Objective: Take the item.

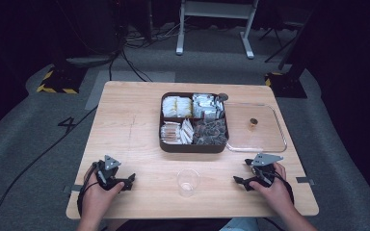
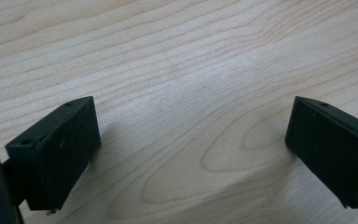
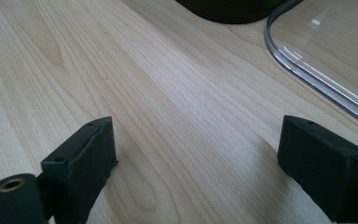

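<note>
Your left gripper [image 1: 125, 182] rests on the pale wooden table [image 1: 135, 130] near its front left corner, and your right gripper [image 1: 243, 182] rests near the front right corner; the jaws of both stand wide apart with nothing but bare wood between them, as each gripper view confirms. Between the two, close to the middle of the front edge, stands the small clear plastic cup [image 1: 188, 182], upright and apparently empty, touching neither gripper. Judge it as very light, thin-walled and smooth: it will likely slide or tip at a nudge and buckle under a hard squeeze, so take it gently across the wall a little below the rim, or pinch the rim with one jaw inside, closing slowly. Its transparency makes the edges hard to read against the grain, so approach level and square. Nothing stands between either gripper and the cup. Farther back, around the table's middle, sits the dark brown square box with four compartments [image 1: 194, 147] holding packets: yellowish and silvery ones in the far pair, pale sticks and dark pieces in the near pair. Just beside its right wall lies the clear rectangular lid with a small brown knob [image 1: 281, 126], reaching toward the right edge; keep your right hand clear of its near corner.
</note>
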`<state>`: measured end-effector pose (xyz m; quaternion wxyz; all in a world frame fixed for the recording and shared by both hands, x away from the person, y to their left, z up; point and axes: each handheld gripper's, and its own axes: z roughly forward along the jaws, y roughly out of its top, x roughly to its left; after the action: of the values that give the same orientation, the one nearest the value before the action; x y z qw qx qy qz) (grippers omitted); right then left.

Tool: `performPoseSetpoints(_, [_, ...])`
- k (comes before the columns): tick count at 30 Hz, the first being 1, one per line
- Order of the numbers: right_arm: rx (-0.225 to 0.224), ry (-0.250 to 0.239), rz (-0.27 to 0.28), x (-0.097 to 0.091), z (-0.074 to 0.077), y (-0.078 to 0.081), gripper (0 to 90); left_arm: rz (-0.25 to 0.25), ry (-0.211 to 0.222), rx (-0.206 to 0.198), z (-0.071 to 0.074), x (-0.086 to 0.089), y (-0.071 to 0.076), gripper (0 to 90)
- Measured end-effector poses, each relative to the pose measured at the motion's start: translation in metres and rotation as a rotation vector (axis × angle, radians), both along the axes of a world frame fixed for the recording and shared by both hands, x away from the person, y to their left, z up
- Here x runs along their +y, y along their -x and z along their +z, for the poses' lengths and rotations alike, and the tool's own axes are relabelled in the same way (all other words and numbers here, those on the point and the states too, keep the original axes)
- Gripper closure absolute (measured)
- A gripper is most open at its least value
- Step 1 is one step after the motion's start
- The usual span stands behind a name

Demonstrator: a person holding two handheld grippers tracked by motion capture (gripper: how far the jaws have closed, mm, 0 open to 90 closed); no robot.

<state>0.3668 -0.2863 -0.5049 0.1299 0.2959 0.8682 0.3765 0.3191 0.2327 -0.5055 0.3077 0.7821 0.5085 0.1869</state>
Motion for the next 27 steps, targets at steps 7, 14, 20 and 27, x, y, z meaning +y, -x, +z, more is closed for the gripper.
performPoseSetpoints(7, [0.0, -0.003, -0.002, -0.001, 0.0, 0.002, 12.5, 0.017, -0.01, 0.012, 0.009, 0.0, 0.004, 24.9])
performPoseSetpoints(14, [-0.002, -0.003, -0.013, -0.001, 0.0, 0.003, 13.1, 0.0, -0.009, -0.006, 0.023, -0.007, 0.005, 28.6])
performPoseSetpoints(20, [-0.002, -0.003, -0.011, -0.002, 0.0, 0.004, 13.1, -0.036, 0.027, 0.003, 0.043, -0.017, 0.006, 29.5])
performPoseSetpoints(27, [-0.002, -0.003, -0.01, -0.002, 0.0, 0.004, 13.1, -0.064, 0.039, -0.015, 0.061, -0.029, 0.002, 29.4])
